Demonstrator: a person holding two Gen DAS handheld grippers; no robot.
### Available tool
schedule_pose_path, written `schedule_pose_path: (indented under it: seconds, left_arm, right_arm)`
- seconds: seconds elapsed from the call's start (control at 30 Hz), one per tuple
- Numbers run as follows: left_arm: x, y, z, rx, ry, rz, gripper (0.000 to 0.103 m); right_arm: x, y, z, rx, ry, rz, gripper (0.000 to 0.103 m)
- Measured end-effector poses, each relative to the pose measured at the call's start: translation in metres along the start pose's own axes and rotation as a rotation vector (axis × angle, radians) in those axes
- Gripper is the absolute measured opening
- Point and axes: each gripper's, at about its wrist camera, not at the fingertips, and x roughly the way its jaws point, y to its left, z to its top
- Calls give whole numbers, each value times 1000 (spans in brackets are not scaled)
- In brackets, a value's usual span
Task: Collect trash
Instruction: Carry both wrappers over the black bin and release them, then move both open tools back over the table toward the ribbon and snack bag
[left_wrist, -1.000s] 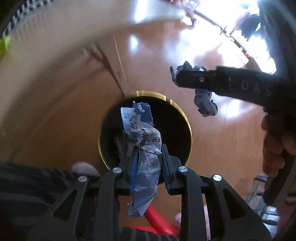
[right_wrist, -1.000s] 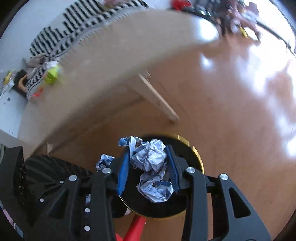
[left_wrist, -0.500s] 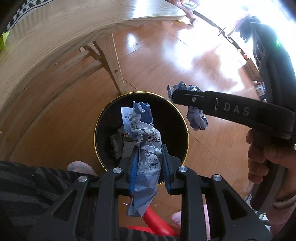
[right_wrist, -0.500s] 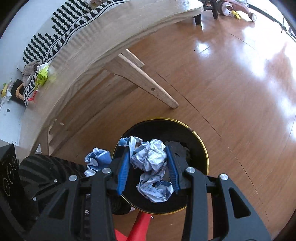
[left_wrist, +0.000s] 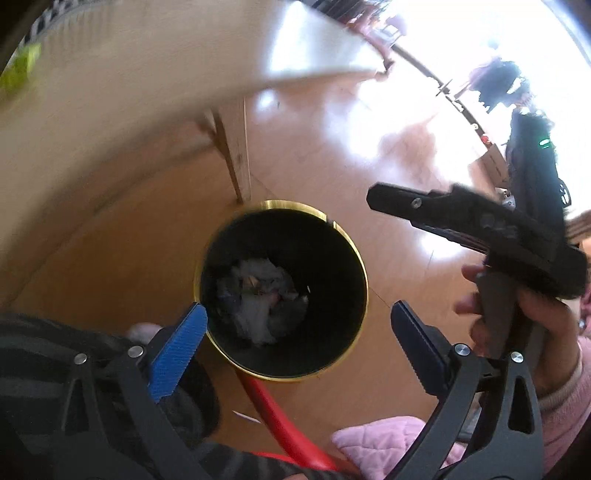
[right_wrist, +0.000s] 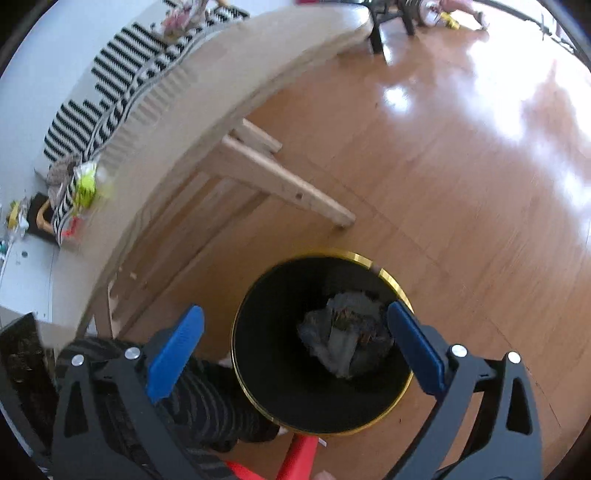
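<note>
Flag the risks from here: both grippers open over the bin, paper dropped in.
1. The left gripper and right gripper, whose jaws have just been opening and now hold nothing, hover close together above the black bin; they could bump each other when withdrawing.
2. The crumpled paper sits off-centre toward the gold rim; later drops could bounce out.
3. The bin stands beside the wooden table leg; a knock could tip it.

A home living room: glossy wood floor, pale wooden table, striped rug.

Blown-out daylight glare on floor, motion blur, fisheye bending
</note>
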Motion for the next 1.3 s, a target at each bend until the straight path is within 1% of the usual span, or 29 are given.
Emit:
schedule_pose_path:
  seconds: [0.07,0.1,0.17,0.23,0.33,0.37,0.5,0.6,0.67,0.77,0.9,1.03,1.17,1.3]
  left_arm:
    - [-27,6,6,21,-80,54,97]
    - [-45,14,10,16,-131,105,97]
    - [-79,40,16,-37,-215,185,97]
    - [-102,69,18,-110,-259,238,97]
    - [-136,128,18,-243,-297,321,97]
    - [-148,154,16,-299,-311,356,97]
    - [-181,227,14,-465,-345,438,97]
    - [-202,261,20,-522,-368,476,97]
    - [-207,278,24,-523,-371,500,97]
    - [-211,301,40,-499,-358,521,97]
    - [-202,327,68,-462,-319,539,97]
    - [-179,360,90,-455,-253,536,97]
    - [-155,395,108,-476,-197,529,97]
    - [-138,423,120,-482,-160,533,97]
  right_arm:
    - [-9,6,6,-22,-66,-5,96]
    - [-12,10,9,-32,-92,1,96]
    - [-15,21,16,-55,-139,17,96]
    - [-15,46,27,-103,-176,35,96]
    - [-7,93,41,-202,-193,61,96]
    - [-1,117,47,-248,-192,76,96]
    - [18,191,61,-365,-193,124,96]
    - [34,246,68,-439,-184,161,96]
    - [47,281,73,-481,-164,189,96]
    - [59,323,81,-542,-151,210,96]
    - [76,371,96,-590,-149,205,96]
    - [111,418,112,-623,-116,159,96]
    - [157,452,126,-641,-65,123,96]
    - [198,462,132,-630,-11,57,96]
